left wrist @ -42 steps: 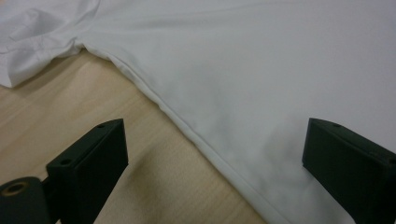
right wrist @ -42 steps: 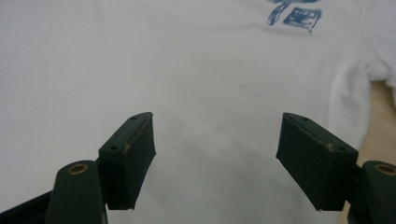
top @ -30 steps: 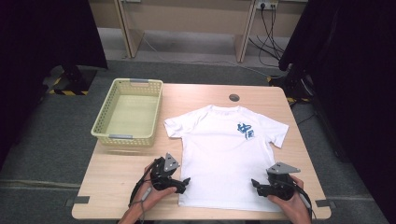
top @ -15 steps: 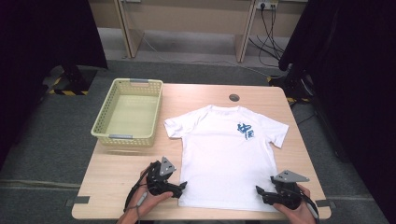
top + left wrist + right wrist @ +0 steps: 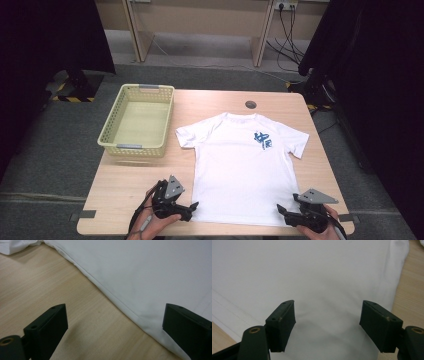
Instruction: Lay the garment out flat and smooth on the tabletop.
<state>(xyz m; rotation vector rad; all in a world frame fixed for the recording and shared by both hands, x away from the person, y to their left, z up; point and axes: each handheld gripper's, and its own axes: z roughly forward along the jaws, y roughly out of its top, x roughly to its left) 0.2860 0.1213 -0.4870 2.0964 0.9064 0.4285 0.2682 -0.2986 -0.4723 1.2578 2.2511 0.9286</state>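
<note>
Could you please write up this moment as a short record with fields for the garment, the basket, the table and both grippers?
garment: white short-sleeved T-shirt with a blue chest print, spread flat, collar away from the person
basket: pale yellow perforated plastic basket, empty, left of the shirt and apart from it
table: light wooden table
left gripper: jaws open, at the shirt's near left hem corner
right gripper: jaws open, at the near right hem corner
</note>
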